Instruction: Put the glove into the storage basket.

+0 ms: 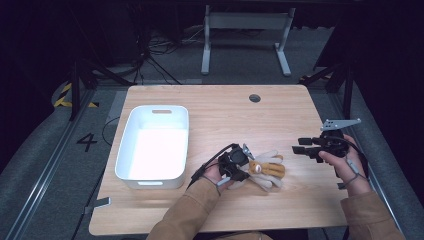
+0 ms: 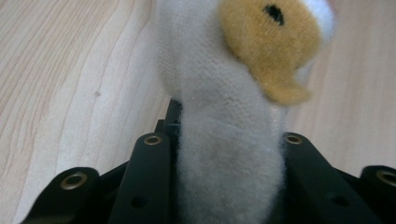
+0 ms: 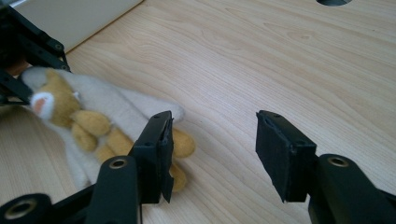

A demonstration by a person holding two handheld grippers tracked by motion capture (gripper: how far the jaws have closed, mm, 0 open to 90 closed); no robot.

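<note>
Left tongs (image 1: 248, 166) clamped on the plush toy (image 1: 267, 169), black jaws pressed into its white fuzzy body from both sides, as seen up close in the left gripper view (image 2: 229, 154). Tan patch with a dark spot at 1 o'clock above the jaws there. Right tongs (image 1: 298, 149) gaping wide, nothing between the jaws, held above bare wood at 3 o'clock from the toy, well apart from it. Seen along the right tongs (image 3: 212, 154): toy (image 3: 93, 121) lying at 9 o'clock, white with tan limbs, partly behind the near jaw, with the other tongs at 10 o'clock gripping its far end.

Toy resting on the counter (image 1: 225, 120) near the front edge, about 6 o'clock from the counter's middle. White bin (image 1: 127, 150) at 9 o'clock from the toy, just beside the left hand (image 1: 215, 175), upright. Round hole (image 1: 254, 98) in the counter at 12 o'clock, toward the far edge.
</note>
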